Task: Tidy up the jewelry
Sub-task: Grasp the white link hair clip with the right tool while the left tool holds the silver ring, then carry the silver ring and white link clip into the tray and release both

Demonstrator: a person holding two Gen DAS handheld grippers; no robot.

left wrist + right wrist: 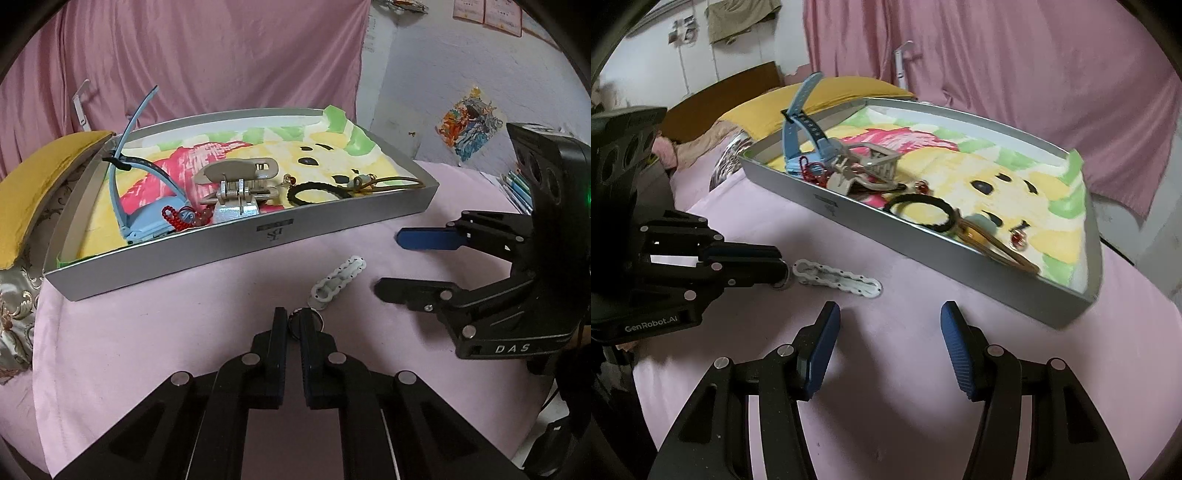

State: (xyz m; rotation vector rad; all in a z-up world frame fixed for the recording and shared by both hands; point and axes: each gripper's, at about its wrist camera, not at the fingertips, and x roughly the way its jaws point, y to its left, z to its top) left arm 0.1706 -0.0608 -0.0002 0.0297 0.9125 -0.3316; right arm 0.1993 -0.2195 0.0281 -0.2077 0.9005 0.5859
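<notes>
A white watch [338,282] with a link strap lies on the pink cloth in front of the grey tray [258,240]. My left gripper [293,319] is shut on the watch's round metal face [317,322] at the strap's near end. In the right wrist view the watch strap [836,278] lies flat, with the left gripper [781,267] pinching its left end. My right gripper [886,314] is open and empty, just right of the watch; it also shows in the left wrist view [388,262].
The tray [960,266] holds a blue watch [144,221], a red bead bracelet [177,219], a beige hair claw [236,184], a black hair tie [317,192], a brown cord [391,182] and red earrings [1019,240]. A yellow pillow [44,177] lies left.
</notes>
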